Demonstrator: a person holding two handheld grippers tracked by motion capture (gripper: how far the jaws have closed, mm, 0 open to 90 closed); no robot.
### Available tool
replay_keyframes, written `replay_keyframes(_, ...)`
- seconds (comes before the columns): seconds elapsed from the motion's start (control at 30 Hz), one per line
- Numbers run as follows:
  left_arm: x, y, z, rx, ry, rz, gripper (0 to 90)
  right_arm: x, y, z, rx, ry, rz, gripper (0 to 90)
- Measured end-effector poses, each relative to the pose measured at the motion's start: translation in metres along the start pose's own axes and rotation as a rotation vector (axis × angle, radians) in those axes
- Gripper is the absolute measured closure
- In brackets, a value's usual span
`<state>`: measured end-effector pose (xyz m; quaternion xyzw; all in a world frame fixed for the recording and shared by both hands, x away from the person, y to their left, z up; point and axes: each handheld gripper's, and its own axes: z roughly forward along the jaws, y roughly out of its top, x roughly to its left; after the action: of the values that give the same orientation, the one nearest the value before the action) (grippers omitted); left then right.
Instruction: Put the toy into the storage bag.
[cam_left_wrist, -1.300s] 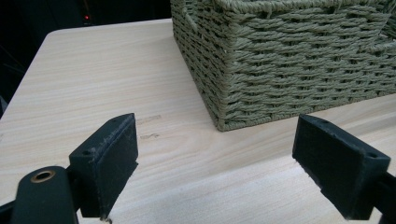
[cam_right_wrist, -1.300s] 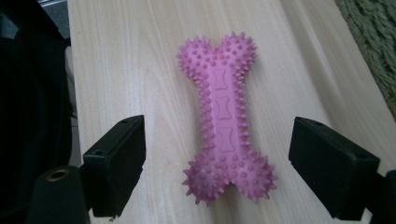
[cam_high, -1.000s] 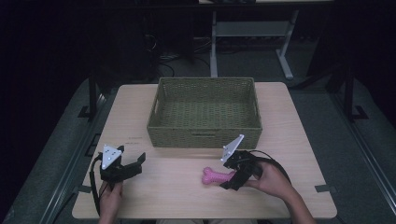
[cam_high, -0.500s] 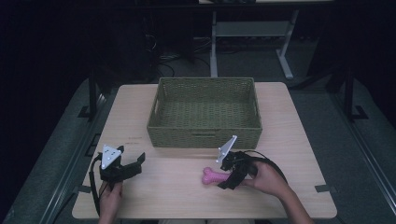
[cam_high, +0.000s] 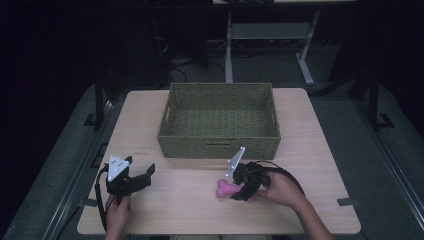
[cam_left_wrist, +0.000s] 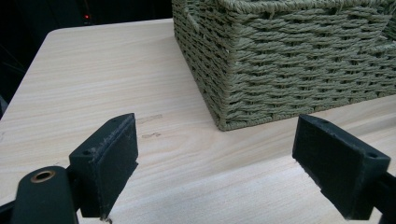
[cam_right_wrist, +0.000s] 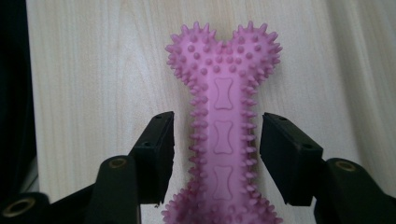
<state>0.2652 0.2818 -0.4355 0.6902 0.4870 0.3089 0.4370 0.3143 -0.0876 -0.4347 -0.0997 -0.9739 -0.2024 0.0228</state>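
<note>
A pink spiked rubber bone (cam_right_wrist: 223, 121) lies flat on the wooden table (cam_high: 190, 200), in front of the woven green basket (cam_high: 220, 146). My right gripper (cam_right_wrist: 217, 154) straddles the bone's shaft, one jaw on each side with small gaps left, so it is open around it. In the high view the bone (cam_high: 224, 189) pokes out to the left of the right gripper (cam_high: 239, 187). My left gripper (cam_high: 142, 175) rests low at the table's front left, open wide with nothing between its jaws. In the left gripper view the left gripper (cam_left_wrist: 233, 158) points at the basket's near corner (cam_left_wrist: 224, 112).
The basket holds nothing and takes up the middle and back of the table. Bare wood lies between the two grippers. A metal desk frame (cam_high: 270, 45) stands on the dark floor beyond the table.
My right gripper has slid left and forward over the bone, so its jaws now flank the shaft. The left gripper has stayed still.
</note>
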Motion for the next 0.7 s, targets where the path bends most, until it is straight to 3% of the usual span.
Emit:
replay_keyframes(0.3, 0.0006, -0.0001, 0.0, 0.003, 0.0, -0.001, 13.7, -0.0001, 0.0016, 0.0045, 0.018, -0.016, -0.019, 50.7)
replay_keyframes(0.4, 0.0, 0.0003, 0.0001, 0.001, -0.001, 0.003, 13.7, 0.0027, 0.0026, 0.0064, 0.037, -0.044, -0.052, 55.5)
replay_keyframes(0.7, 0.0012, 0.0002, -0.0005, 0.0, 0.002, -0.004, 13.6, 0.0014, 0.002, 0.0057, 0.033, -0.028, -0.049, 57.6)
